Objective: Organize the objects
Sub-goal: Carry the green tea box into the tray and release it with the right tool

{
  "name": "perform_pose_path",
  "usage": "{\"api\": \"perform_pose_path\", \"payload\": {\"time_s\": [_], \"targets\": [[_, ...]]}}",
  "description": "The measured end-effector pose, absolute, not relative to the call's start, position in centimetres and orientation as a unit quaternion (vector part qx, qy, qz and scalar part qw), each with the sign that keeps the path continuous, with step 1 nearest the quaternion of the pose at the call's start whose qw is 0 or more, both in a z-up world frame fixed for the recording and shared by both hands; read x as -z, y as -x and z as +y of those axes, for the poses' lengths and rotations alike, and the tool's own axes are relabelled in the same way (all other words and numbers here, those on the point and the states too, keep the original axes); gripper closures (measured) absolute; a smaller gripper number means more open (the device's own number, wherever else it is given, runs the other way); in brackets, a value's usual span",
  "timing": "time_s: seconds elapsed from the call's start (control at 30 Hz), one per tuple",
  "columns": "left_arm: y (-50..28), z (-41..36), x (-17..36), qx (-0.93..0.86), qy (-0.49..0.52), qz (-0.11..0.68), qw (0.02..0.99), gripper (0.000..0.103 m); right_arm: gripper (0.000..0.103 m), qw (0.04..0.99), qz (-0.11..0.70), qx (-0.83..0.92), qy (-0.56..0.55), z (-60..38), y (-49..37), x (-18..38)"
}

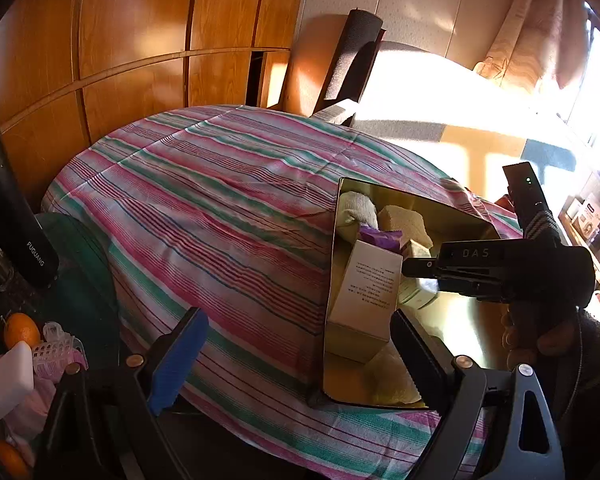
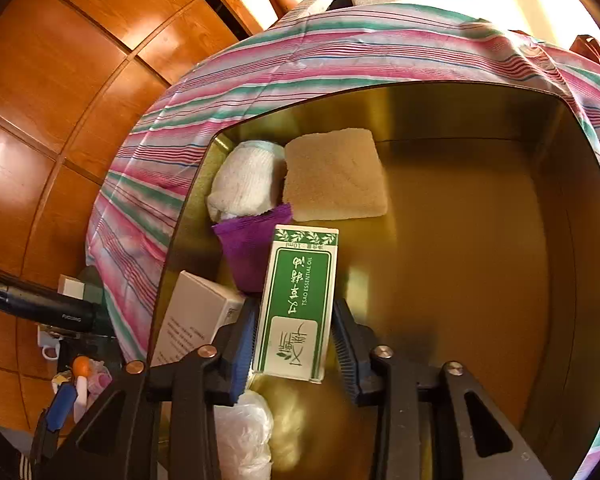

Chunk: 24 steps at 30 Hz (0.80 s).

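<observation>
We are in the placing step: the green box (image 2: 298, 304) sits between the fingers of our right gripper (image 2: 294, 344), low inside the gold tin (image 2: 480, 112). The blue pad of one finger (image 2: 244, 344) lies against the box's side, while a thin gap shows at the ribbed pad on the other side, so the fingers look parted just enough to let go rather than pinching. The box looks to be resting on the tin's floor or on the things under it; we cannot tell which.

The tin lies on the striped cloth (image 1: 220, 184) covering the desk, toward its right edge in the left wrist view. Inside, along the tin's left wall, are a white sock (image 2: 246, 180), a tan sponge (image 2: 334, 174), a purple cloth (image 2: 252, 240) and a white box (image 2: 198, 312); the green box lies just beside the purple cloth and the white box. A clear bag (image 2: 246, 432) shows below the fingers.

Our left gripper (image 1: 300, 356) hangs over the cloth near the tin's left wall, fingers spread wide and holding nothing. At the desk's left edge wait a black flask (image 1: 16, 220), an orange (image 1: 22, 330), a white block (image 1: 8, 380) and a pink hair roller (image 1: 56, 356).

Next, we judge, the right fingers should spread wider and back straight out without dragging the box, then the left can fetch one of the loose things.
</observation>
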<state>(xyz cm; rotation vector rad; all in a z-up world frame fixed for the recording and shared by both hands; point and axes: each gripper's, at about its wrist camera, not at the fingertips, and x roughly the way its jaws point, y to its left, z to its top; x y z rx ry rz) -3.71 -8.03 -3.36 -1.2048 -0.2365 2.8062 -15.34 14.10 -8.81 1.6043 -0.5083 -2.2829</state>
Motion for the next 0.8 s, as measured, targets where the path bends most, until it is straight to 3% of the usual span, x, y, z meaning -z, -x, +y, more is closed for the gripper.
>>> {"api": "perform_pose_path", "payload": {"time_s": [0.17,0.8], "targets": [[3.4,-7.3,3.0,-0.917,0.391,-0.071,0.046,0.01,0.059,0.154,-0.176,0.805,-0.545,14.7,14.3,7.9],[1.8,-3.3,1.2,-0.925,0.37,-0.017,0.079,0.01,0.057,0.089,-0.055,0.883,-0.457,19.9,5.1,2.7]]}}
